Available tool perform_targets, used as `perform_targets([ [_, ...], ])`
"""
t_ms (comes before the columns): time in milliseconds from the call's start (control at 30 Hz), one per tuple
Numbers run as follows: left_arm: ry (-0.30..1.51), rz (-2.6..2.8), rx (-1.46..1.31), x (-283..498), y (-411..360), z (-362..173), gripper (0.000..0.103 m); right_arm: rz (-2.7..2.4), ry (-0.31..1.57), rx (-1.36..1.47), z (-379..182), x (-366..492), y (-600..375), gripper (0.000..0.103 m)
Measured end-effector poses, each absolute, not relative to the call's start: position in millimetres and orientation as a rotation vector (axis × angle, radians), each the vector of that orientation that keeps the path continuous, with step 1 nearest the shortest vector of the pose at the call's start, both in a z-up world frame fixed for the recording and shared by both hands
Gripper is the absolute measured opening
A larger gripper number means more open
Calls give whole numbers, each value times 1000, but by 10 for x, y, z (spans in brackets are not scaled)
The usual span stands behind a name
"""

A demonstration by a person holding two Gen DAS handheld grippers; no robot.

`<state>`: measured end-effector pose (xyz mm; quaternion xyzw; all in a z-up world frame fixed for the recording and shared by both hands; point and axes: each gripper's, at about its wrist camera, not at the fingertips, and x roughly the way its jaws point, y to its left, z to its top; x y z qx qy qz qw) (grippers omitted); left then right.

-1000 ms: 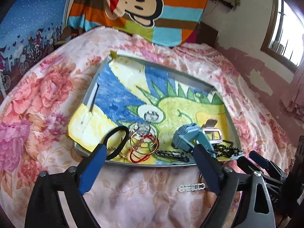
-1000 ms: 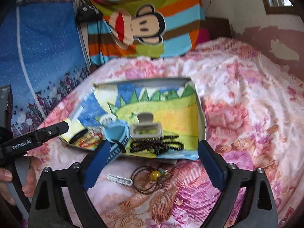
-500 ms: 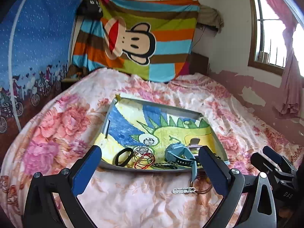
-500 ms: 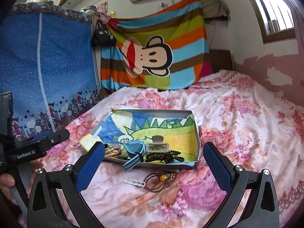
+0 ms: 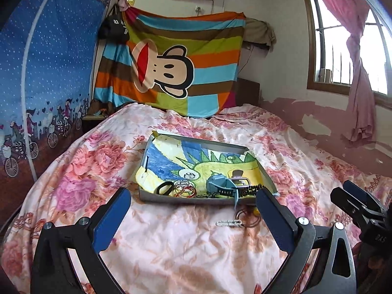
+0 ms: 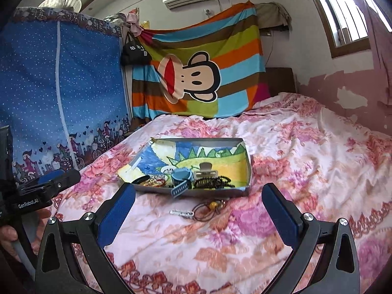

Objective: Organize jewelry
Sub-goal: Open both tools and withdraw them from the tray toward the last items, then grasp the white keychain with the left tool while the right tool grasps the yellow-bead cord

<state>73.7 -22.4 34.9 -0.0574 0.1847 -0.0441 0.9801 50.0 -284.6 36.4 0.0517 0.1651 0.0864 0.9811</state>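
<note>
A shallow grey tray lined with a coloured drawing lies on the floral bedspread. Along its near edge lie a black hair tie, thin bangles, a blue watch with its strap over the rim, a beige hair claw and black beads. On the bed before the tray lie a silver clip and a brown cord with a yellow bead. My left gripper and right gripper are open, empty, held back from the tray.
A striped monkey blanket hangs at the head of the bed. A blue fabric wardrobe stands at the left. A window with a pink curtain is at the right. The right gripper shows in the left wrist view.
Both grippers have pulled back and up from the tray, so the tray looks smaller and more of the room shows. The jewelry has not moved.
</note>
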Motion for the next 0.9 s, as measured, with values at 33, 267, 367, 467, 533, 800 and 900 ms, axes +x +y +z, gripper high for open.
perform_targets([
  [33, 372, -88, -114, 691, -214, 340, 103, 170, 335, 108, 354, 467, -2853, 101],
  [267, 396, -88, -126, 446, -128, 264, 103, 137, 415, 119, 216, 327, -2900, 101],
  [367, 425, -86, -121, 386, -111, 204, 103, 141, 469, 110, 132, 334, -2911, 101],
  [467, 492, -99, -112, 381, -107, 94, 103, 151, 535, 86, 25, 391, -2890, 101],
  [533, 536, -113, -107, 411, -128, 27, 103, 148, 561, 65, -26, 415, -2870, 101],
  [800, 656, -147, -74, 491, -235, -181, 103, 115, 621, 54, -114, 522, -2869, 101],
  [900, 665, -145, -60, 506, -256, -200, 103, 99, 650, 51, -137, 596, -2876, 101],
])
